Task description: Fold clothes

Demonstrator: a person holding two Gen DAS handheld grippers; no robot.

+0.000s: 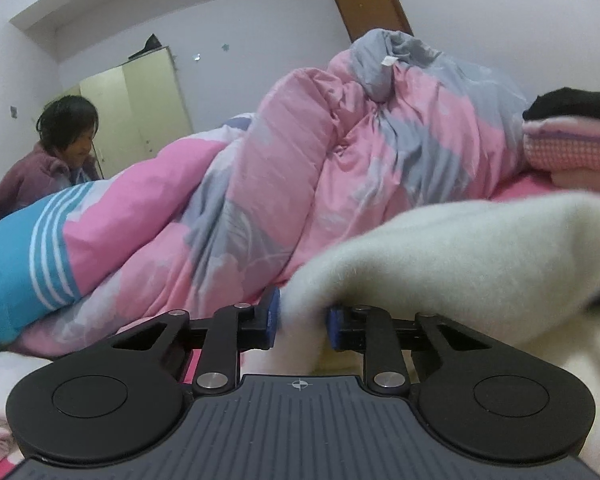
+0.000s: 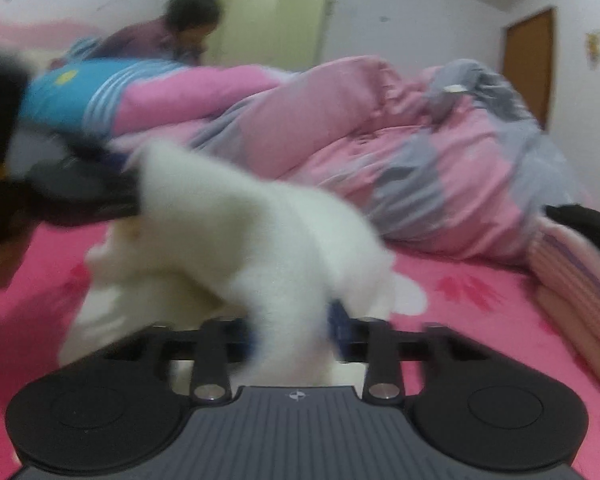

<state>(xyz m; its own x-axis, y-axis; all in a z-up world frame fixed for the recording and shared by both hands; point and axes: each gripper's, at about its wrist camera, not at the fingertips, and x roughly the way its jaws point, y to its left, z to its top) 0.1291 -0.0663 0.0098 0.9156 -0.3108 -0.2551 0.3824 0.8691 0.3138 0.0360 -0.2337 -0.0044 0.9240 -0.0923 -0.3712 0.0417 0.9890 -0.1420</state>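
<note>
1. Left wrist view: the left gripper has its blue pads drawn in narrow on a fold of the fluffy white garment, which is pinched between them and swells up and off to the right, lifted clear of the pink bedsheet. Behind it a rumpled pink-and-grey quilt fills the middle of the bed, with a blue striped cushion at its left end. A stack of folded clothes (black piece on top, pink ones under it) sits at the right edge. A person in a purple top is at the far left, in front of a pale yellow wardrobe; a brown door stands beyond.

2. Right wrist view (blurred): the right gripper is also closed narrow on the white garment, the cloth running down between its jaws. The garment stretches up and left to the left gripper, a dark smear there, so it hangs between the two above the bedsheet.
</note>
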